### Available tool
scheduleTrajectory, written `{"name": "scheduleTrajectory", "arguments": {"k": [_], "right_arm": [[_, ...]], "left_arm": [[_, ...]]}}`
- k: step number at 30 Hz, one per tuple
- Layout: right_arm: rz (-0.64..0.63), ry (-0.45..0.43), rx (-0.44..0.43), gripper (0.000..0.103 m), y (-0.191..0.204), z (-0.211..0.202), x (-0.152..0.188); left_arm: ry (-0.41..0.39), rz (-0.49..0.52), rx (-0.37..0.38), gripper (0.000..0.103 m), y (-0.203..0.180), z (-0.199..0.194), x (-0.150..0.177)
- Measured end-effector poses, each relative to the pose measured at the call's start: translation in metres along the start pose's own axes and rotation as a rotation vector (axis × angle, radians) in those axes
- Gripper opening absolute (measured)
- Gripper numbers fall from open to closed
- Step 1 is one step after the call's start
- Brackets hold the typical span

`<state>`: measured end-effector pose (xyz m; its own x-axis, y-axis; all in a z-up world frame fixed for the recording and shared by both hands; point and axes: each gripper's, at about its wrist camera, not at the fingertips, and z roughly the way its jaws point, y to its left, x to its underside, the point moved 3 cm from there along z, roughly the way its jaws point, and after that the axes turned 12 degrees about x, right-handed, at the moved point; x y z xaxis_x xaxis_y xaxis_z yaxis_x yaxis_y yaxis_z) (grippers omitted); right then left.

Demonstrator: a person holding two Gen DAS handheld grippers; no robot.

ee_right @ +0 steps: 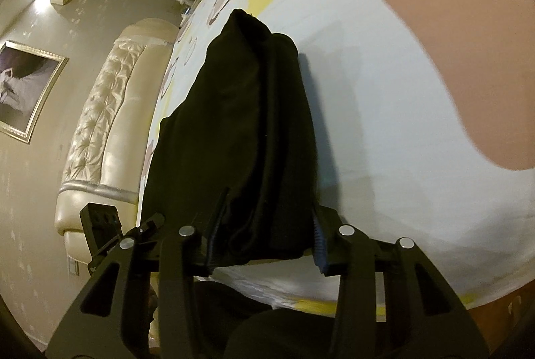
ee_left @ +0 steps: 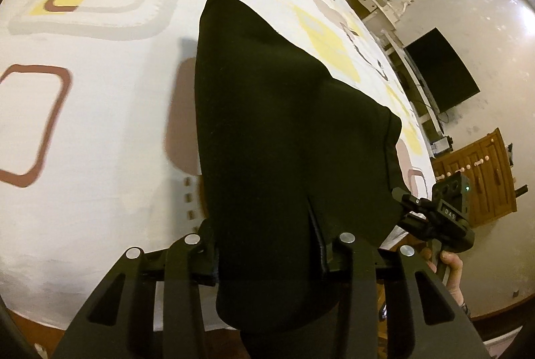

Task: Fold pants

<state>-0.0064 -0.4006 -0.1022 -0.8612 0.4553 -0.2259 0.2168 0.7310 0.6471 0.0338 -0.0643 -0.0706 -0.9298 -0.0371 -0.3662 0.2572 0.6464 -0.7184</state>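
The black pants [ee_left: 267, 131] lie stretched across the patterned bed sheet [ee_left: 100, 111], their near end lifted. My left gripper [ee_left: 267, 258] is shut on one near corner of the pants, and cloth hangs over its fingers. My right gripper [ee_right: 264, 245] is shut on the other near corner of the pants [ee_right: 240, 131], with the blue pads against the fabric. The right gripper also shows in the left wrist view [ee_left: 434, 218], at the pants' right edge. The left gripper shows in the right wrist view [ee_right: 110, 228] at the left.
The sheet [ee_right: 384, 131] is white with yellow and brown shapes. A padded cream headboard [ee_right: 100, 131] stands at the bed's end. A wall TV [ee_left: 438, 71] and a wooden cabinet [ee_left: 474, 178] stand beyond the bed's right side.
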Motion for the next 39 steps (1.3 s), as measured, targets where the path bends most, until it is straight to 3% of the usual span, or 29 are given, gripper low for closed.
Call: {"name": "scheduleTrajectory", "arguments": {"k": [11, 35, 37, 39], "right_arm": [[-0.046, 0.041, -0.03, 0.04, 0.035, 0.023, 0.009], [-0.024, 0.05, -0.057, 0.04, 0.029, 0.026, 0.014], [-0.021, 0.051, -0.06, 0.041, 0.029, 0.026, 0.014], [-0.013, 0.059, -0.07, 0.044, 0.029, 0.024, 0.013]], "left_arm": [[-0.031, -0.018, -0.036, 0.04, 0.019, -0.031, 0.009], [-0.029, -0.005, -0.041, 0.042, 0.027, -0.025, 0.009], [-0.027, -0.003, -0.041, 0.044, 0.027, -0.025, 0.009], [-0.025, 0.006, -0.037, 0.052, 0.027, -0.026, 0.01]]}}
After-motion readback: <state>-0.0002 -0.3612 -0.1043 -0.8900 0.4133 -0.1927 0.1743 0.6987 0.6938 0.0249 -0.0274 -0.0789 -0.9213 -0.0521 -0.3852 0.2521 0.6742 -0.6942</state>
